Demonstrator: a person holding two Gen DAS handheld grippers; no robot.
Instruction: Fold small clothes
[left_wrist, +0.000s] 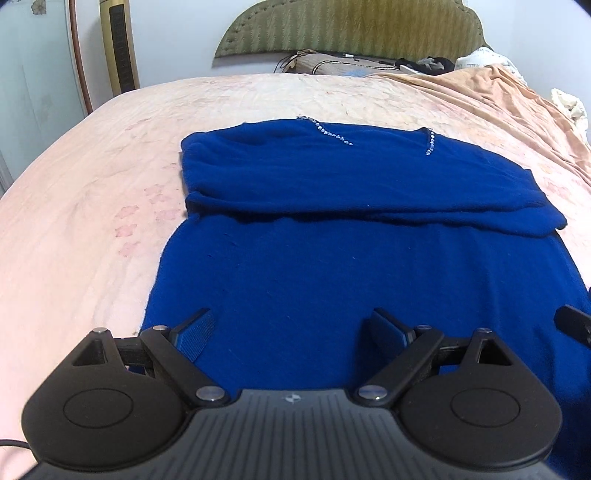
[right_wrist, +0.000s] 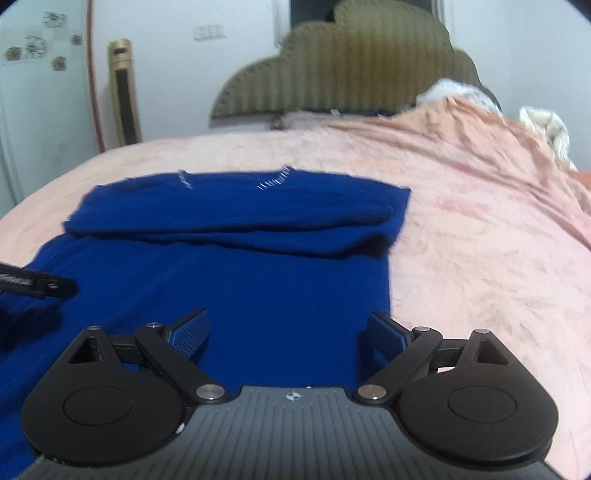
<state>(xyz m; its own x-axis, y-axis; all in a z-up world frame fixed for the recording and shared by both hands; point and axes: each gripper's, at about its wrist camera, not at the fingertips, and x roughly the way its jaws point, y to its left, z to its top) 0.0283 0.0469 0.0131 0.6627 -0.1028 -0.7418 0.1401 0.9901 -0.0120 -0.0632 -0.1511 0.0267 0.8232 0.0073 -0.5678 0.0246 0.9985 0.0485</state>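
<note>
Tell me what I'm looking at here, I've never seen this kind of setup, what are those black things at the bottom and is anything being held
Those black parts are two hand-held grippers, one in each of a person's hands, each carrying a camera that looks forward along its two fingers. One picture comes from the left gripper, the other from the right gripper. Both hover over a blue garment spread on a bed with a pink bedspread. The garment's far part, trimmed with sparkly beads, is already folded over the near part. Both grippers stand open and hold nothing. A green headboard stands behind.
</note>
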